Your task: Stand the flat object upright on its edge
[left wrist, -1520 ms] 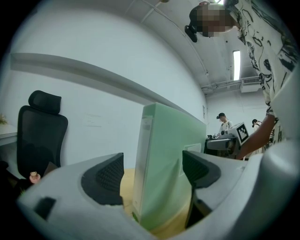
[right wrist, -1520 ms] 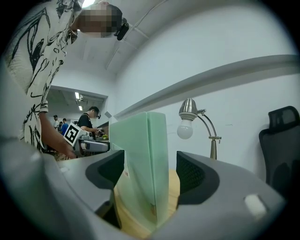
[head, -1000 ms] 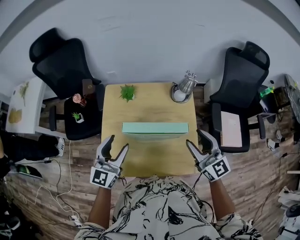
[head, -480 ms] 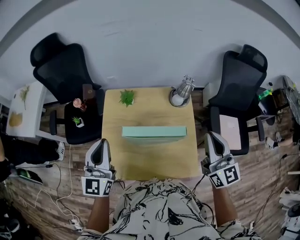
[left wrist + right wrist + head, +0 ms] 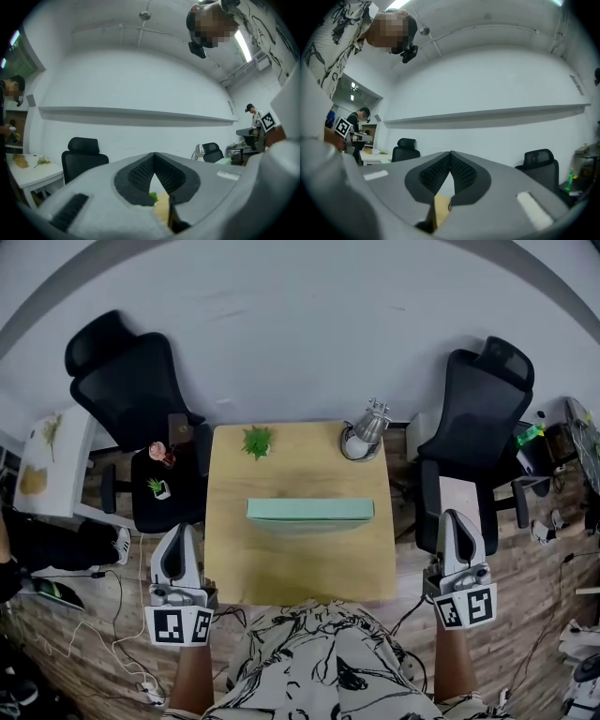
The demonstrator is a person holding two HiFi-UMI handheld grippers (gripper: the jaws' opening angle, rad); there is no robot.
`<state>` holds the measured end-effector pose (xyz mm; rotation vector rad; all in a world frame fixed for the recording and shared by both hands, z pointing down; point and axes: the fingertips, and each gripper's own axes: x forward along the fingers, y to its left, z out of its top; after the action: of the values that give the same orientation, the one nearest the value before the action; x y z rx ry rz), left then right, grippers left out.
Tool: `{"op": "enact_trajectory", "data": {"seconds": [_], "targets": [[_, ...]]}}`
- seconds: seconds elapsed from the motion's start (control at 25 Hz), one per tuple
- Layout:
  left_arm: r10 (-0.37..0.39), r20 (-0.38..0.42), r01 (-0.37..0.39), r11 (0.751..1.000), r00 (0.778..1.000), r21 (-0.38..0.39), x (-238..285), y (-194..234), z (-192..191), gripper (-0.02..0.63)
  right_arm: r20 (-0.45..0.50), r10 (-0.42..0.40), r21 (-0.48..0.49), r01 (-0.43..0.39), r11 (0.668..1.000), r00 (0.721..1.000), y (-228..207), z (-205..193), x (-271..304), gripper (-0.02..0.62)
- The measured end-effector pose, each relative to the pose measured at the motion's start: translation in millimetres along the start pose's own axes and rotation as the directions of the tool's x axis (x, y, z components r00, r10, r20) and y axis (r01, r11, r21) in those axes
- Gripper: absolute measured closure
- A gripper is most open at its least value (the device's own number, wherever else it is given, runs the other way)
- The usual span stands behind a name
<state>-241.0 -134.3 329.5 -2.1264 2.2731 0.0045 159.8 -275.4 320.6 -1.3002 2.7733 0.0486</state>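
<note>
Now, your left gripper [image 5: 181, 538] hangs off the left front corner of the wooden table [image 5: 281, 563], its jaws pressed together with nothing between them. At the table's middle, the mint-green flat box [image 5: 310, 510] stands crosswise on its long edge, with a small plant [image 5: 257, 441] and a desk lamp [image 5: 364, 427] behind it. Your right gripper [image 5: 457, 521] hangs off the right front corner, jaws likewise closed and empty, well apart from the box.
</note>
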Motion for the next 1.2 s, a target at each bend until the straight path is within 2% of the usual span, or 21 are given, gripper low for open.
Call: {"op": "enact_trajectory", "data": {"seconds": [0.2, 0.36, 0.44, 0.6, 1.2], "targets": [[0.002, -0.030, 0.000, 0.998, 1.000, 0.062, -10, 1, 6, 0.604, 0.027, -0.047, -0.026, 0.048, 0.999, 0.999, -16, 16, -9, 0.597], [0.050, -0.023, -0.048, 0.996, 0.998, 0.073, -15, 10, 6, 0.604, 0.052, -0.069, -0.055, 0.072, 0.996, 0.996, -23, 23, -16, 0.597], [0.049, -0.026, -0.047, 0.997, 0.998, 0.061, -11, 11, 6, 0.604, 0.056, -0.074, -0.060, 0.077, 0.995, 0.996, -24, 24, -16, 0.597], [0.017, -0.035, -0.016, 1.000, 0.999, 0.026, -6, 5, 6, 0.604, 0.046, -0.063, -0.068, 0.066, 0.996, 0.997, -19, 22, -15, 0.597], [-0.023, -0.045, 0.025, 0.999, 0.999, 0.032, -1, -7, -3, 0.604, 0.004, -0.019, -0.083, 0.019, 0.996, 1.000, 0, 13, -9, 0.595]]}}
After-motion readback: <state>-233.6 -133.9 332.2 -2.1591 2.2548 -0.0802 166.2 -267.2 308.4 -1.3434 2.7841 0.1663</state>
